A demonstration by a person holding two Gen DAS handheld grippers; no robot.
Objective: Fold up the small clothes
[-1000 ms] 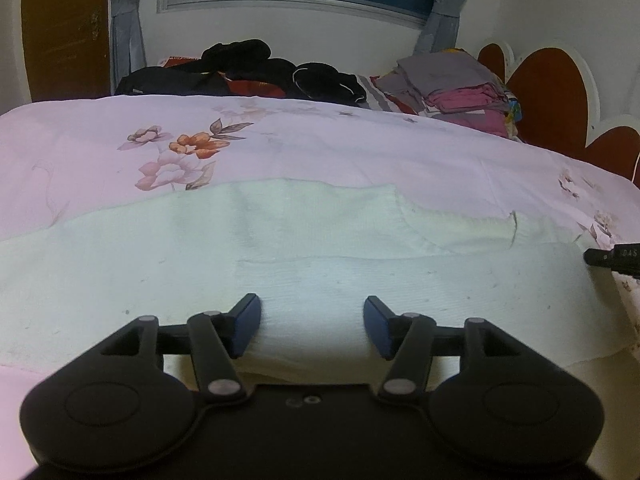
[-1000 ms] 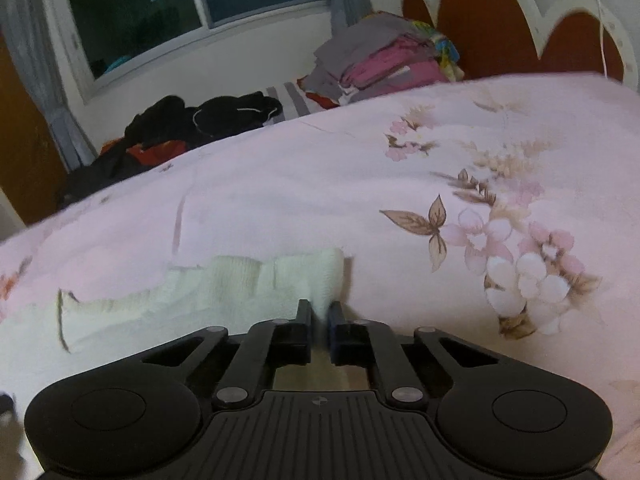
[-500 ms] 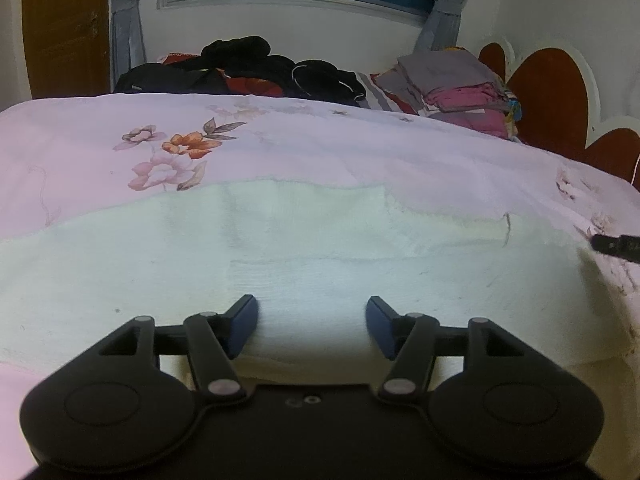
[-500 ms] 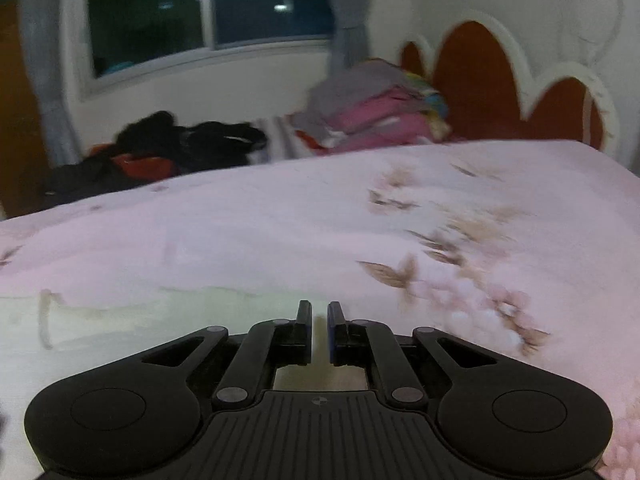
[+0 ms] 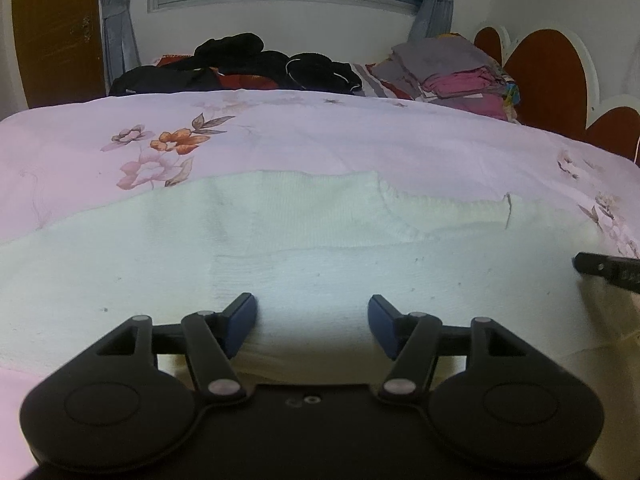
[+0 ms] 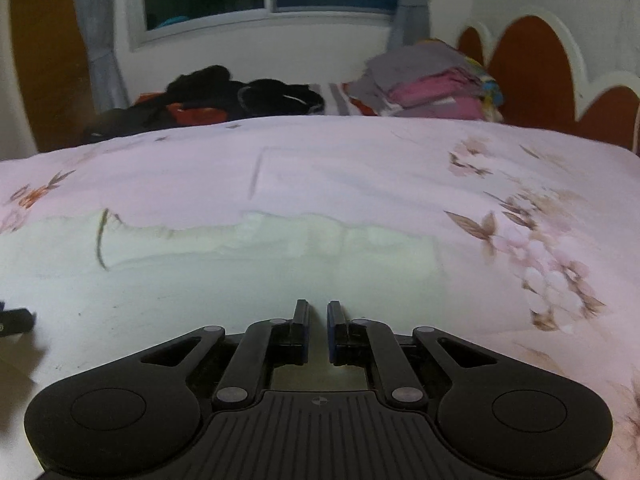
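A cream knitted garment point(image 5: 320, 232) lies spread flat on the pink floral bedspread point(image 5: 360, 140). My left gripper point(image 5: 312, 312) hovers open over its near edge, with cloth under the jaws but not pinched. In the right wrist view the same garment point(image 6: 200, 280) fills the lower left, and one sleeve point(image 6: 340, 240) stretches out to the right. My right gripper point(image 6: 318, 312) is shut, its tips low over the garment's right part. Whether any fabric is pinched I cannot tell. Its tip point(image 5: 608, 270) shows at the right edge of the left wrist view.
At the far side of the bed lie a heap of dark clothes point(image 5: 248, 64) and a stack of folded grey and pink clothes point(image 5: 452, 68). A brown scalloped headboard point(image 5: 548, 76) runs along the right. The left gripper's tip point(image 6: 14, 320) shows at the left edge.
The right gripper has slid sideways and rolled level, still shut. The sleeve, bunched at its tips before, now lies stretched out flat. The left jaws stand slightly wider.
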